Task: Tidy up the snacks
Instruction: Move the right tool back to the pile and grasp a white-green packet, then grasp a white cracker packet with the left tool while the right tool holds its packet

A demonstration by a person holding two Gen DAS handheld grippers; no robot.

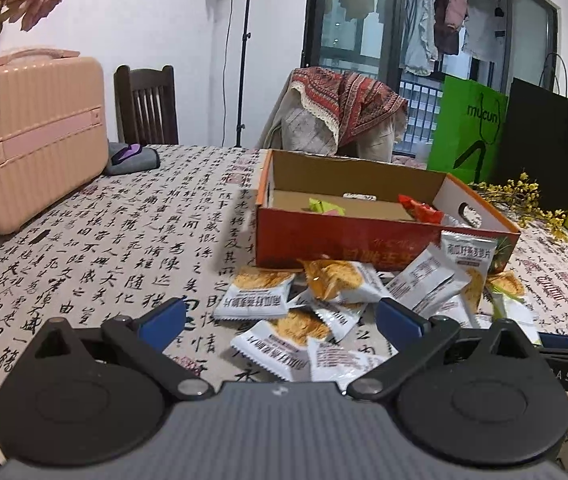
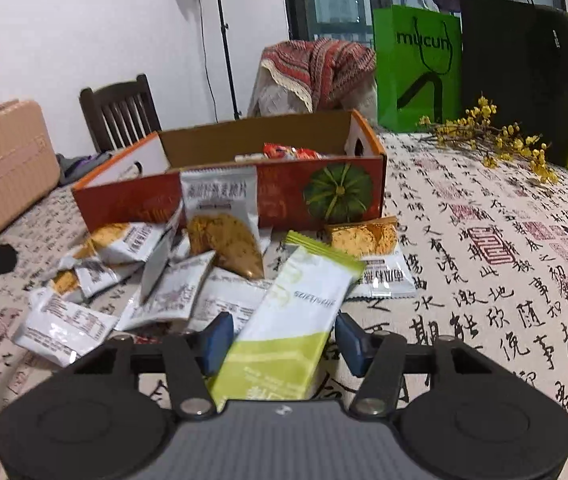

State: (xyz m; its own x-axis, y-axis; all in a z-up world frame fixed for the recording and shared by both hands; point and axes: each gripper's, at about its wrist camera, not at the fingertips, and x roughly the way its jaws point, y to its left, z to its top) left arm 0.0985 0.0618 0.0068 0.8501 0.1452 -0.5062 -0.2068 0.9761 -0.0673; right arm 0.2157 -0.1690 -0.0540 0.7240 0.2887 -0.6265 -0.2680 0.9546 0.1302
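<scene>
An open orange-red cardboard box (image 1: 363,240) (image 2: 132,200) stands on the table with a few packets inside. In front of it lies a heap of white snack packets (image 1: 307,320) (image 2: 156,276), one leaning upright against the box front (image 2: 220,216). My left gripper (image 1: 280,316) is open just above the near side of the heap, with nothing gripped. A green-and-white packet (image 2: 295,308) lies lengthwise between the blue pads of my right gripper (image 2: 282,328), and both pads touch its long edges.
A pink suitcase (image 1: 32,136) stands at the table's left. Green (image 2: 415,64) and black (image 2: 519,76) paper bags and a yellow flower sprig (image 2: 495,140) fill the back right. Chairs stand behind the table. Bare cloth (image 1: 96,256) lies left of the heap.
</scene>
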